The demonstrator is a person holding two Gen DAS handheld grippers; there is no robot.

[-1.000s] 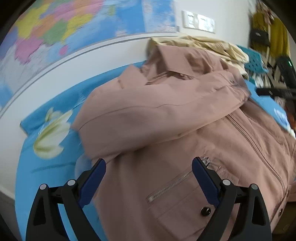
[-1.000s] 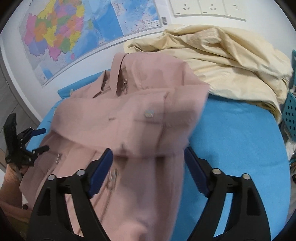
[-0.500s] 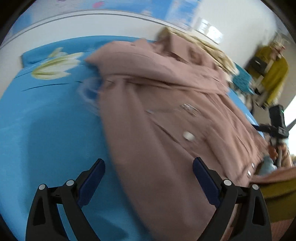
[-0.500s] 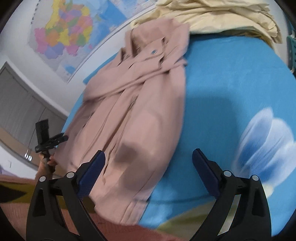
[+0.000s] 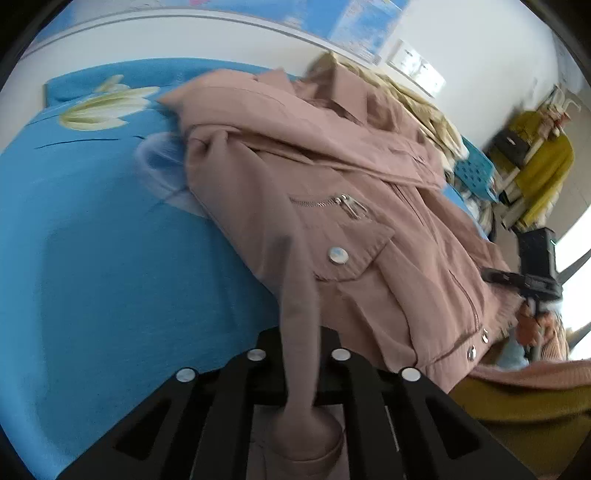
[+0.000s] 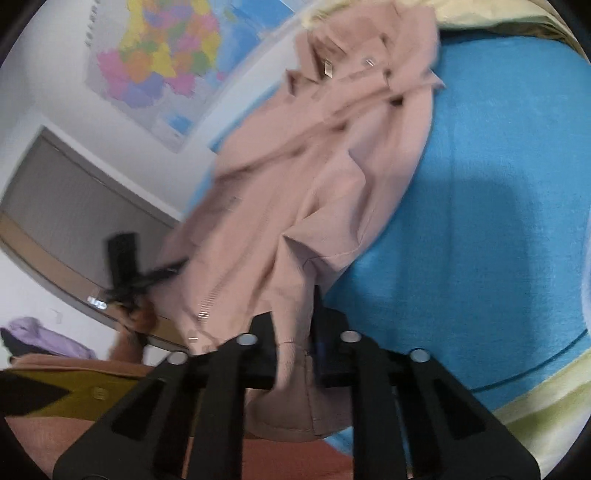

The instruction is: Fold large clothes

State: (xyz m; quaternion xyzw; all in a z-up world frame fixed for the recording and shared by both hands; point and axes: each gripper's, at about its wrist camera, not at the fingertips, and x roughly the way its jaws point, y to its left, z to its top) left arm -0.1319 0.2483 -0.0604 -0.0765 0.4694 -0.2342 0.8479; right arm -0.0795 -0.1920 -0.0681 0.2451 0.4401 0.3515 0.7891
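Nearest to me, my left tongs (image 5: 300, 363) are pinched right down on a bunched fold at the near hem of the pink jacket (image 5: 332, 206), the cloth pulled up between the jaws and sagging behind them. My right tongs (image 6: 293, 356) are clamped the same way on the opposite near corner of the hem, with a loose pouch of fabric hanging below the jaws.

The jacket looks like a mid-weight woven cloth: soft and limp enough to drape and crease, yet heavier where the zip, snaps and pocket flap (image 5: 354, 254) sit. I judge the hem corners a sound place to hold, since the seam is thick and should not slip; the metal parts may drag one side down when I lift.

Ahead of the tongs the body of the jacket lies on the blue bedspread (image 5: 110, 240), sleeves already laid across the chest, collar at the far end. Beyond that is a heap of cream cloth (image 6: 491, 14), near the collar.

How much fabric each jaw really has I cannot tell; the fingertips are buried. The right-hand view is smeared, so the sleeve edges there are vague, and the jacket's underside is hidden.
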